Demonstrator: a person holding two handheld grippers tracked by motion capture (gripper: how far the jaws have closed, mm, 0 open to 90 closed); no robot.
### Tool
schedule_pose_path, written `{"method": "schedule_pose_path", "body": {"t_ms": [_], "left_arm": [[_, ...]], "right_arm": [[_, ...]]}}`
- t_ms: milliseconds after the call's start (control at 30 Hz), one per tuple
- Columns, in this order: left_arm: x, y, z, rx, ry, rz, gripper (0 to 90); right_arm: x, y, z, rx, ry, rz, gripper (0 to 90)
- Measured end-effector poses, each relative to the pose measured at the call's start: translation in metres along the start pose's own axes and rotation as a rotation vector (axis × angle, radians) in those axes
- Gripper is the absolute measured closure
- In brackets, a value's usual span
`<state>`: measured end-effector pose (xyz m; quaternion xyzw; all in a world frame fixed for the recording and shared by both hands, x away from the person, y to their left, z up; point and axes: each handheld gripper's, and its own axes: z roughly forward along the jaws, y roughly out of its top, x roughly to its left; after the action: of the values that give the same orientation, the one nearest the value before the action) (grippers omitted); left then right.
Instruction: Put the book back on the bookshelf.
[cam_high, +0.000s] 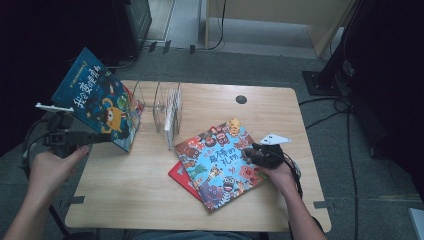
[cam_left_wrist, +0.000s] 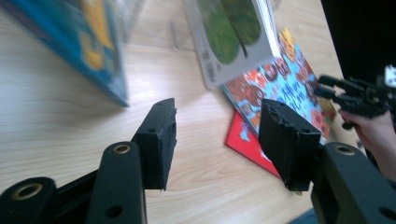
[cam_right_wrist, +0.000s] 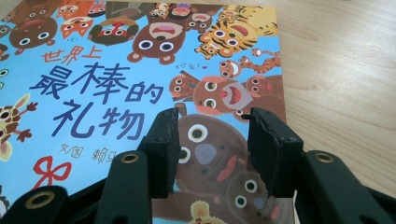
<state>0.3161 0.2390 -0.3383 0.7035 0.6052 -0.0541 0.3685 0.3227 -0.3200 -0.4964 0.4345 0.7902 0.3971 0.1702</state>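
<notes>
Right gripper (cam_right_wrist: 212, 154) hovers half-open, empty, over the stiff, probably slick blue animal-cover picture book (cam_right_wrist: 140, 70); I'd pinch its edge. Left gripper (cam_left_wrist: 217, 140) gapes empty.

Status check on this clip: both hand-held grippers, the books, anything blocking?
Left hand-held gripper open, empty, beside the leaning blue book. Right hand-held gripper open over the animal picture book, which lies flat on a red book. Nothing blocking.
</notes>
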Motion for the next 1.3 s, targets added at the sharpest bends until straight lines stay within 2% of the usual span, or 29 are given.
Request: {"method": "schedule_pose_path", "body": {"t_ms": [333,567,700,800,900,967,1133,1300], "left_arm": [[-0.015,-0.011,0.049,0.047,-0.020,0.064,52.8],[-0.027,-0.015,0.080,0.072,-0.046,0.114,62.0],[-0.036,-0.016,0.101,0.108,-0.030,0.163,68.9],[-0.040,-0.019,0.117,0.136,-0.041,0.179,74.6],[-0.043,-0.023,0.133,0.165,-0.044,0.195,82.0],[-0.045,-0.026,0.141,0.165,-0.047,0.214,86.0],[-0.047,-0.030,0.159,0.194,-0.053,0.233,90.0],[-0.044,-0.036,0.177,0.210,-0.055,0.226,90.0]], "right_arm": [[-0.001,-0.005,-0.006,0.004,-0.005,0.014,53.9],[-0.002,-0.011,-0.012,0.000,-0.014,0.015,55.4],[-0.002,-0.015,-0.016,0.000,-0.014,0.019,58.4],[-0.002,-0.018,-0.019,0.004,-0.013,0.023,61.1],[-0.002,-0.022,-0.023,0.010,-0.011,0.026,65.6],[-0.002,-0.025,-0.026,0.014,-0.013,0.023,68.8],[0.000,-0.032,-0.033,0.017,0.002,0.009,77.6],[-0.001,-0.039,-0.043,0.033,0.003,0.010,89.5]]}}
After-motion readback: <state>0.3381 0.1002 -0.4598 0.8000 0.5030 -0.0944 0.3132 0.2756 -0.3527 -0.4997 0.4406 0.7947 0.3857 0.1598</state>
